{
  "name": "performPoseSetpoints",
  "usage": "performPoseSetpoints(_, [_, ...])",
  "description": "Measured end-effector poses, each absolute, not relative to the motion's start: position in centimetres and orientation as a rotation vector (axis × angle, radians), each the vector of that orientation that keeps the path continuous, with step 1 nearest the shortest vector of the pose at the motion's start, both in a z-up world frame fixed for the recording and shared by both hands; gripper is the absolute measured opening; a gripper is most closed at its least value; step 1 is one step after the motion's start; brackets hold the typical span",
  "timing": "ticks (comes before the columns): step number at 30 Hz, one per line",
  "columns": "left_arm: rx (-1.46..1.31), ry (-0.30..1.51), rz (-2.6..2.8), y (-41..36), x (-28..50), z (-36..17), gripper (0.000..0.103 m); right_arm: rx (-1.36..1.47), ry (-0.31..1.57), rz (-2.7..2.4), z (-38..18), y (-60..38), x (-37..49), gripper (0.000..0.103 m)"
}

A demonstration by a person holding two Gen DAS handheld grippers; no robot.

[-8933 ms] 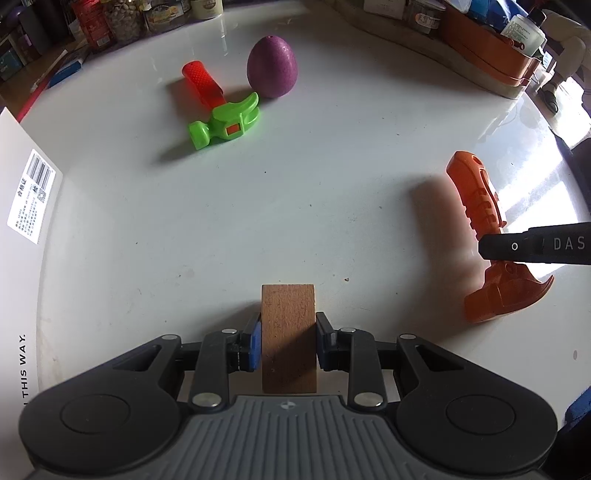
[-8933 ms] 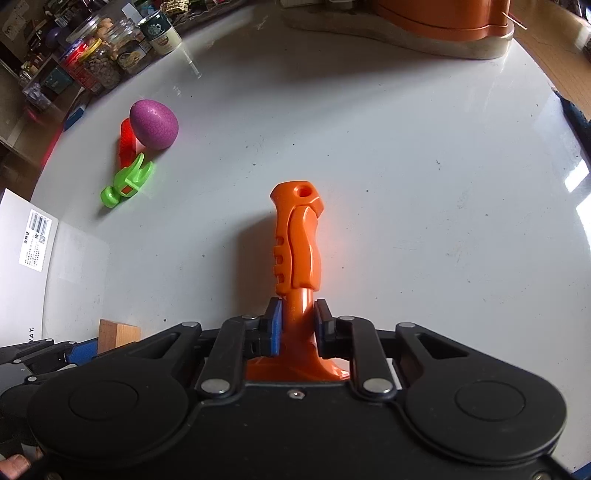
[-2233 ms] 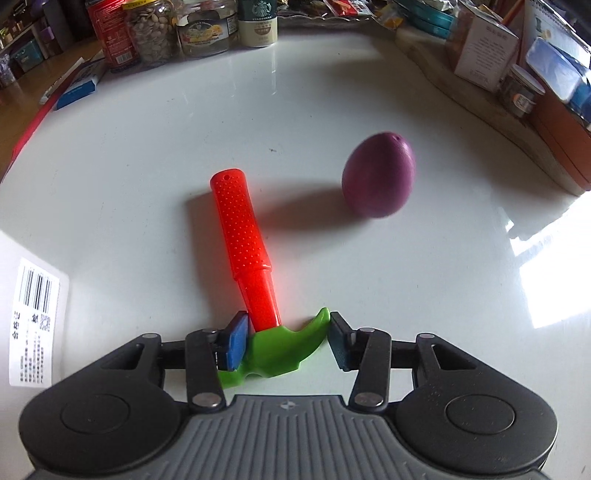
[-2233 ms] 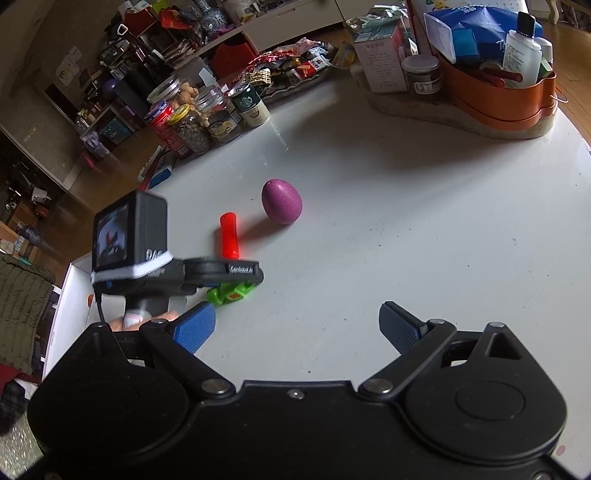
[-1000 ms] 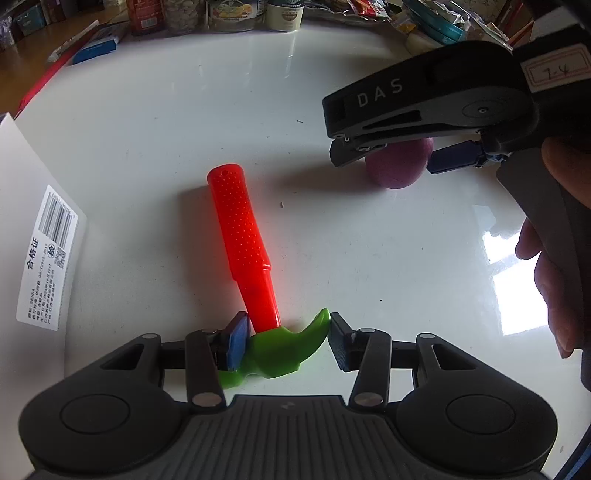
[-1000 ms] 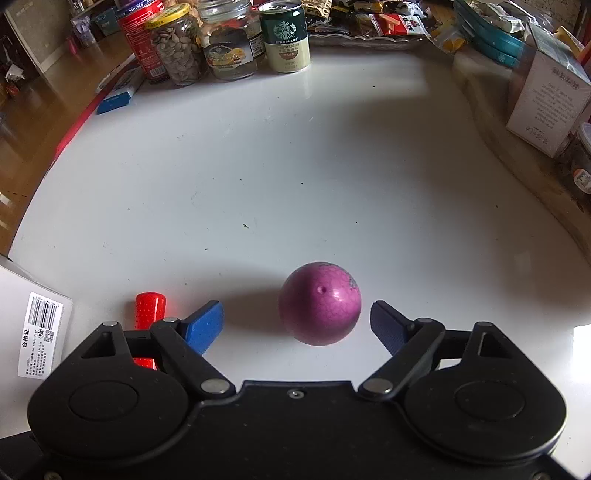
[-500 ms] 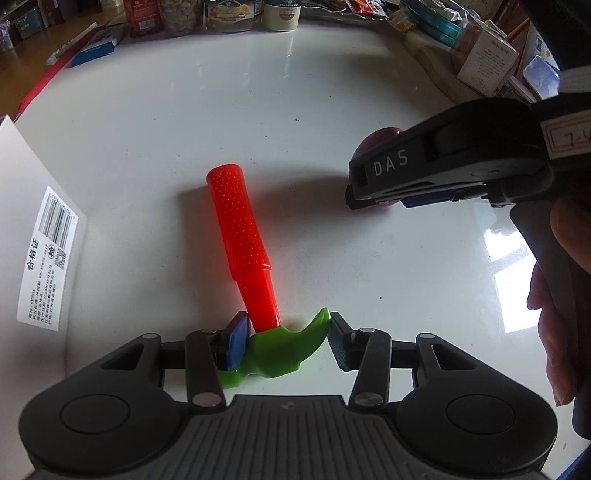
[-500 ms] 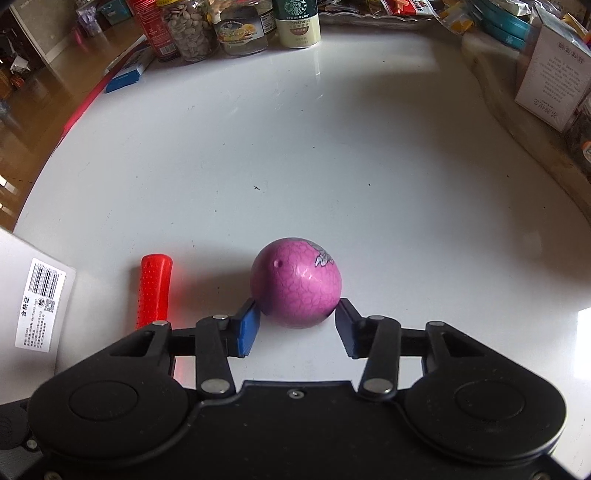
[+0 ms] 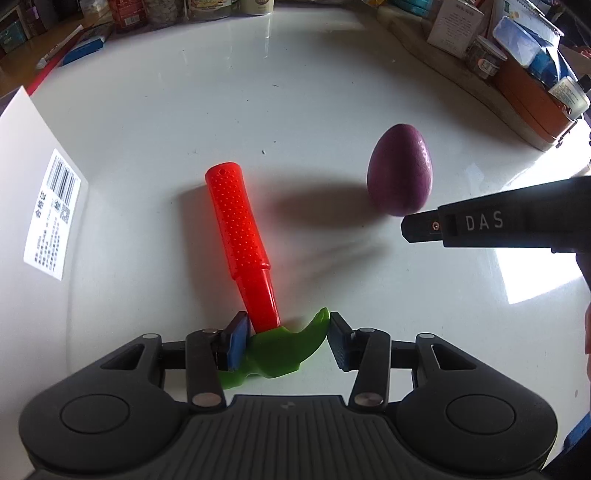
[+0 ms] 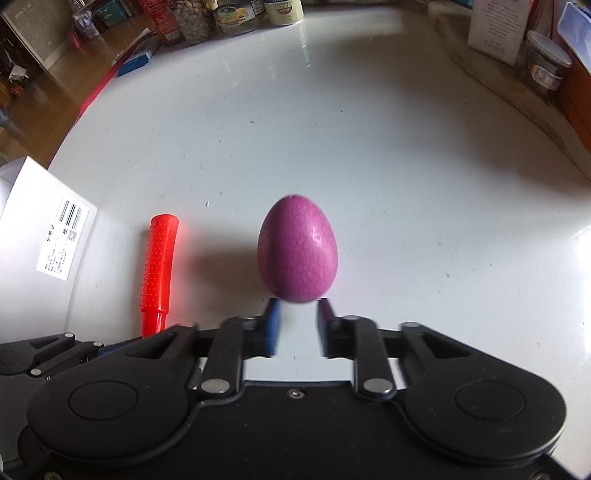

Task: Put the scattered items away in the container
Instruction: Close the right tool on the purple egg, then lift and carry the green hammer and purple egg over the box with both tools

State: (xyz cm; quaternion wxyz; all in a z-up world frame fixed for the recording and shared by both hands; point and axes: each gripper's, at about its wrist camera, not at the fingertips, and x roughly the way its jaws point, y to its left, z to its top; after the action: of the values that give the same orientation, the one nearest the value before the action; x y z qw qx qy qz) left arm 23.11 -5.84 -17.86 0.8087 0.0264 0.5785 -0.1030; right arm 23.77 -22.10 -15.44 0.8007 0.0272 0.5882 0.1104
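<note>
Since 0.5 s ago, purple plastic egg (image 10: 297,250) slipped forward of right gripper (image 10: 297,326); blurred jaws apart. Left gripper (image 9: 284,341) clamps green-headed toy hammer (image 9: 255,284), head partly hidden.

Purple egg (image 10: 297,253) now out beyond the narrowed right gripper (image 10: 295,325), upright.

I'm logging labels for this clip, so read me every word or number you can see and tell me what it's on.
"DAS": printed in pale letters on the black side of the right tool.
White box: a barcode sticker with small print, too small to read in either view.
Jars and can at the table's far edge: labels blurred, unreadable.
White carton: text too small.
</note>
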Motion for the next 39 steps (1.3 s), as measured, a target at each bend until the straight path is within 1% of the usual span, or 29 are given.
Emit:
performPoseSetpoints(2, [0.061, 1.239, -0.222, -5.6, 22.4, -17.8, 0.047, 0.069, 1.257, 0.236, -15.3, -22.5, 22.9, 0.014])
performPoseSetpoints(4, [0.057, 1.24, -0.223, -5.3, 21.9, -17.7, 0.046, 0.068, 1.234, 0.224, -15.0, -23.0, 22.6, 0.022])
performPoseSetpoints(6, [0.053, 1.237, -0.223, -5.0, 21.8, -17.7, 0.046, 0.082, 1.202, 0.214, -14.5, -23.6, 22.6, 0.065])
performPoseSetpoints(7, [0.052, 1.235, -0.222, -4.8, 21.9, -17.6, 0.046, 0.093, 1.184, 0.213, -14.2, -23.8, 22.7, 0.073])
performPoseSetpoints(8, [0.051, 1.234, -0.222, -4.7, 21.9, -17.6, 0.046, 0.1, 1.164, 0.202, -13.8, -23.9, 22.9, 0.076])
performPoseSetpoints(11, [0.049, 1.227, -0.22, -4.4, 22.4, -17.6, 0.047, 0.128, 1.135, 0.206, -13.4, -23.8, 24.0, 0.076])
performPoseSetpoints(19, [0.046, 1.224, -0.226, -3.4, 23.8, -17.3, 0.047, 0.083, 1.205, 0.238, -15.7, -20.5, 24.9, 0.074])
performPoseSetpoints(21, [0.041, 1.224, -0.226, -3.1, 24.0, -17.3, 0.047, 0.07, 1.213, 0.228, -16.0, -20.0, 25.0, 0.067])
performPoseSetpoints(23, [0.038, 1.225, -0.227, -2.8, 24.3, -17.2, 0.047, 0.063, 1.224, 0.214, -16.3, -19.8, 25.1, 0.05])
performPoseSetpoints(29, [0.025, 1.227, -0.23, -1.9, 25.1, -17.0, 0.047, 0.086, 1.23, 0.219, -16.3, -19.9, 25.3, 0.05])
performPoseSetpoints(37, [0.03, 1.216, -0.219, -1.1, 26.0, -16.6, 0.046, 0.091, 1.181, 0.221, -14.5, -20.7, 24.6, 0.05])
performPoseSetpoints(39, [0.04, 1.205, -0.217, -2.5, 24.3, -17.1, 0.046, 0.094, 1.17, 0.224, -14.0, -20.9, 24.5, 0.05])
